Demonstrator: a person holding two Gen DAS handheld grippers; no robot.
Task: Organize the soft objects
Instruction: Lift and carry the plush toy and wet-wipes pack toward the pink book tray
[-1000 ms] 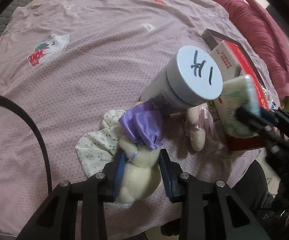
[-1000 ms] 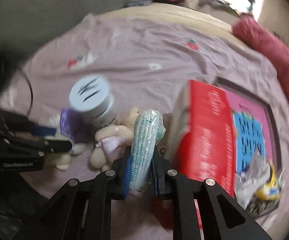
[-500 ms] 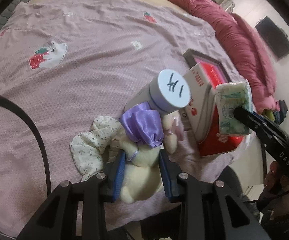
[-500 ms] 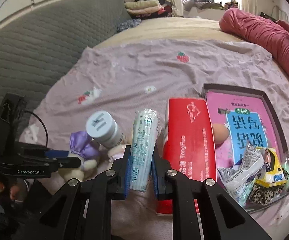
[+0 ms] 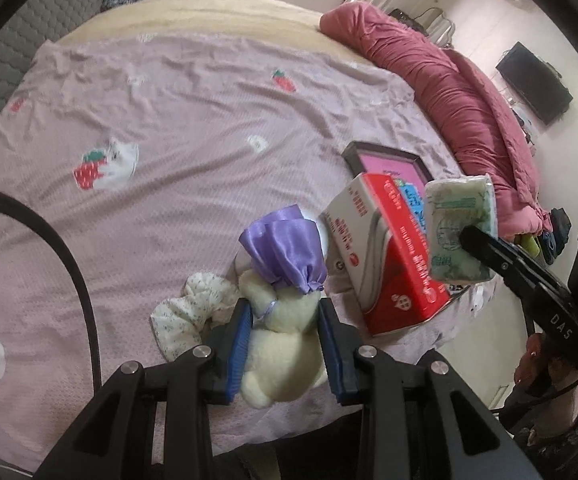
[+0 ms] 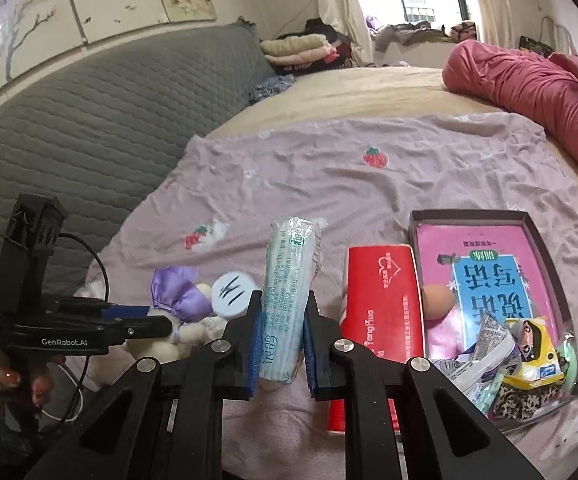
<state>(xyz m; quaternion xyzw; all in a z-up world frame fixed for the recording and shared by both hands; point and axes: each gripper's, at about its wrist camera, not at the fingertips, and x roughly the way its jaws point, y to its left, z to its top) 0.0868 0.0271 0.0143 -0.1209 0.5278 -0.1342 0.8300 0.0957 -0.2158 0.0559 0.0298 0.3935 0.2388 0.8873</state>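
Note:
My left gripper (image 5: 285,312) is shut on a cream plush toy (image 5: 285,344) with a purple satin hat (image 5: 285,252), held above the pink bedsheet (image 5: 169,168). In the right wrist view the same plush toy (image 6: 185,320) hangs at the lower left between the left gripper's fingers (image 6: 137,320). My right gripper (image 6: 283,308) is shut on a pale green tissue pack (image 6: 287,292), held upright over the bed. From the left wrist view that tissue pack (image 5: 459,228) shows at the right, pinched by the right gripper's fingers (image 5: 485,246).
A red box (image 6: 381,320) lies beside an open dark tray (image 6: 537,224) that holds a pink book, an egg-like ball (image 6: 437,300) and snack packets. A white-lidded canister (image 6: 233,294) and a floral cloth (image 5: 193,312) lie on the sheet. A red duvet (image 5: 449,92) runs along the far side.
Both grippers have risen with their loads; the plush toy and tissue pack now hang higher above the sheet, and the canister and red box look smaller and farther below.

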